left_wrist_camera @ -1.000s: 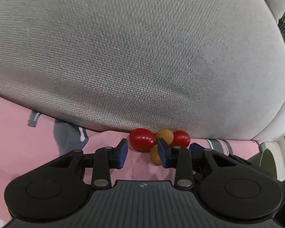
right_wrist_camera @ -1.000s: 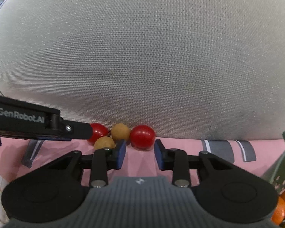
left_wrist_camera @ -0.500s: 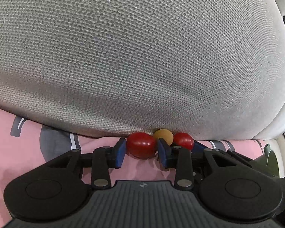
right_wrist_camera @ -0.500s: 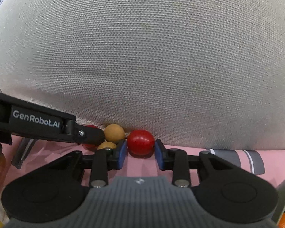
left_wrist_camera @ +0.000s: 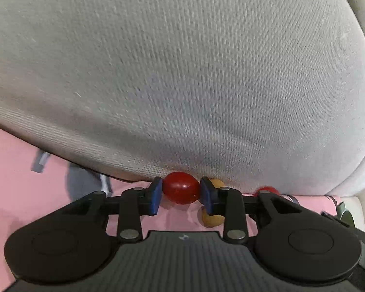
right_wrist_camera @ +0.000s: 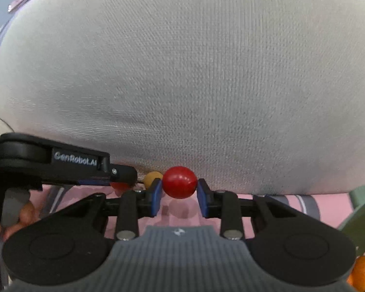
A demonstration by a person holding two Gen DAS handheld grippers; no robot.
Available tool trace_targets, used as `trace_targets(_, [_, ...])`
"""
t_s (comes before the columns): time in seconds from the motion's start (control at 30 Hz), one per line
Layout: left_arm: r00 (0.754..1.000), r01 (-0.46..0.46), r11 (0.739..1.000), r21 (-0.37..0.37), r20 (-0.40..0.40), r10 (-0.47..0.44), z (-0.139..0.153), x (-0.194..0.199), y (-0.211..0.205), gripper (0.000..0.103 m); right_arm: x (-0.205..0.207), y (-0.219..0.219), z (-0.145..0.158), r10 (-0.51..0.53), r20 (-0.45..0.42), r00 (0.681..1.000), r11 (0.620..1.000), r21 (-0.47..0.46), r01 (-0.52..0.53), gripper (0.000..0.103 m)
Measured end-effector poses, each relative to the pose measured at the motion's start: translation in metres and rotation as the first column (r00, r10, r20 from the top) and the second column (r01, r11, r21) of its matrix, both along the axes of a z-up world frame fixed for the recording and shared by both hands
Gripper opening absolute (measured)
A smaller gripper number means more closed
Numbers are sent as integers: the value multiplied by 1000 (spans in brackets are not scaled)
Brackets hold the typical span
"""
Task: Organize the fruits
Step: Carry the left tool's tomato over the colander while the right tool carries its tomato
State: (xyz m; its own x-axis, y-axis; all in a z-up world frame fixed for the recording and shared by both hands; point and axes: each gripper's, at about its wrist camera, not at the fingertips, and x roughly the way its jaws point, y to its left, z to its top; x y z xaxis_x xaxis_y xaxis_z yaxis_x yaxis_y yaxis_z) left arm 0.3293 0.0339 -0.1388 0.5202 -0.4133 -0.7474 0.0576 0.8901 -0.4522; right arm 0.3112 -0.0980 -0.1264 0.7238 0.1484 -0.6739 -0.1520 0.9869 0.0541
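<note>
Your left gripper (left_wrist_camera: pixel 181 196) has its blue fingers (left_wrist_camera: pixel 156 196) closing on an oval red tomato (left_wrist_camera: pixel 181 188); both pads touch its sides, so it is clamped. Just past the right-hand pad a yellow-brown fruit (left_wrist_camera: pixel 217 183) peeks out against the grey cushion (left_wrist_camera: pixel 182 73), and a second yellow-brown fruit (left_wrist_camera: pixel 210 220) lies lower, on the pink cloth (left_wrist_camera: pixel 24 182) beneath that same finger. Further right, a blurred bit of red (left_wrist_camera: pixel 266 189) shows over the gripper's linkage; you cannot tell from this view what it is.

Your right gripper (right_wrist_camera: pixel 179 194) has its fingers (right_wrist_camera: pixel 155 196) pressed on a round red tomato (right_wrist_camera: pixel 180 182), one pad on each side. The tomato sits close against the foot of the cushion (right_wrist_camera: pixel 194 73), and its shadow falls on the pink cloth (right_wrist_camera: pixel 182 214) below it. To its left, the yellow-brown fruit (right_wrist_camera: pixel 152 178) rests at the cushion's edge, just beside the left-hand pad. The other gripper's black arm (right_wrist_camera: pixel 60 163) reaches in from the left, with a sliver of red visible under its tip. At the left edge your hand (right_wrist_camera: pixel 14 216) grips the handle. In the lower right corner, oranges (right_wrist_camera: pixel 363 272) lie in a green basket (right_wrist_camera: pixel 360 216).
</note>
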Motion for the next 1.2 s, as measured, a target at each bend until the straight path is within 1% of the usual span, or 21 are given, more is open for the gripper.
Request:
trace_targets(0.1, [999,-26,1000,13,26,26,20,-10,3,38,-11,-3,6,12,3,1000,1000,4,-12,28])
trace_targets(0.17, [998,-29,999,23,48,28,33,-21,2,38,-19,-8,16,14,10,1000,1000,8,-14,28])
trace_targets(0.2, [998,-26,999,26,61,25,41,-27,1,38,-31,-11,21,16,17,1000,1000,9,-16,28])
trace_targets(0.3, [995,-20,999,40,95,16,60,-41,-4,38,-50,-17,33,24,43,999,1000,6,-24,28])
trace_targets(0.5, [989,8,999,38,144,-13,95,-77,-11,38,-85,-29,58,40,98,994,999,-5,-39,28])
trace_targets(0.57, [987,23,999,41,155,-29,105,-87,-16,38,-98,-36,61,40,110,993,999,-6,-40,28])
trace_targets(0.6, [986,32,999,42,160,-38,111,-92,-19,38,-97,-37,62,38,112,993,999,-7,-37,28])
trace_targets(0.67, [983,52,998,43,173,-59,123,-103,-27,38,-112,-43,72,33,115,993,999,-8,-32,28])
trace_targets(0.73, [979,78,995,54,186,-87,124,-109,-29,38,-124,-48,76,29,122,992,1000,-14,-27,28])
trace_targets(0.8, [975,104,992,71,190,-116,127,-114,-37,38,-139,-61,87,17,126,992,1000,-14,-16,28])
trace_targets(0.9, [970,146,986,75,186,-158,140,-124,-57,37,-153,-75,92,-5,116,993,1000,-19,7,28])
trace_targets(0.97, [959,191,977,92,193,-205,140,-136,-73,37,-164,-86,94,-15,119,993,999,-32,19,28])
trace_targets(1.0, [955,208,973,102,193,-224,141,-132,-86,38,-167,-91,94,-22,114,993,999,-37,27,28])
trace_targets(1.1, [941,263,958,119,188,-281,145,-138,-117,37,-176,-107,91,-51,83,995,998,-44,55,28])
trace_targets(1.2, [926,315,939,135,173,-336,148,-148,-137,38,-185,-123,87,-76,54,996,996,-47,79,28])
